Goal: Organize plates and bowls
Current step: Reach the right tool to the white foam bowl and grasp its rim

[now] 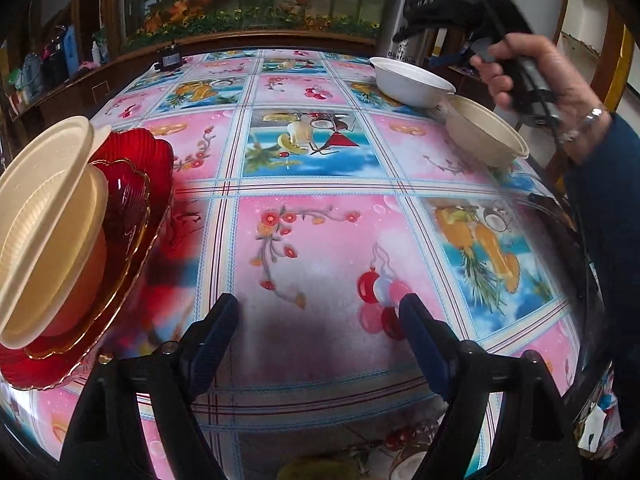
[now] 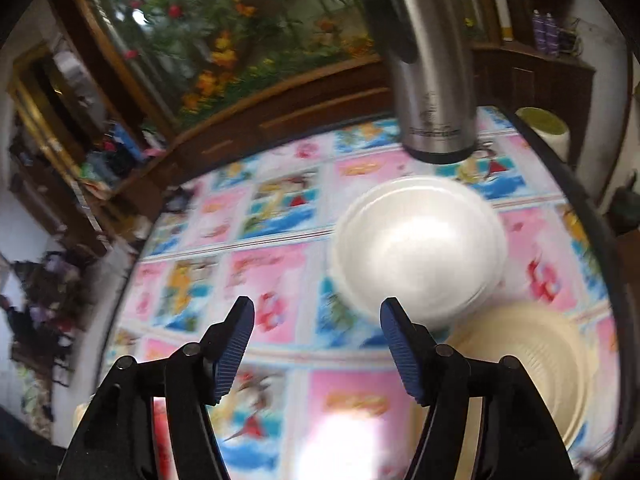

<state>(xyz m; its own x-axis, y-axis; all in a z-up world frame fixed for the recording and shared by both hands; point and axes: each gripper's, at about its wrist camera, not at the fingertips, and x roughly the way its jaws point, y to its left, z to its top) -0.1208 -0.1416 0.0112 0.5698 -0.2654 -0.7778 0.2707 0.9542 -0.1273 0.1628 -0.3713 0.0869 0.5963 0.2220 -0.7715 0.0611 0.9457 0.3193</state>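
At the left of the left wrist view two cream bowls (image 1: 44, 216) are stacked on two red scalloped plates (image 1: 138, 184). My left gripper (image 1: 318, 312) hangs open over the bare tablecloth to their right, holding nothing. Far right on the table stand a white bowl (image 1: 412, 80) and a cream bowl (image 1: 486, 132), with a person's hand holding the right gripper (image 1: 408, 24) above them. In the blurred right wrist view my right gripper (image 2: 318, 312) is open and empty, the white bowl (image 2: 420, 248) just beyond its right finger and the cream bowl (image 2: 528, 368) at lower right.
A steel thermos (image 1: 404, 12) (image 2: 432, 64) stands behind the white bowl near the table's far edge. A small dark object (image 1: 170, 58) lies at the far left corner. The table's fruit-print cloth (image 1: 320, 240) ends at a rounded edge on the right.
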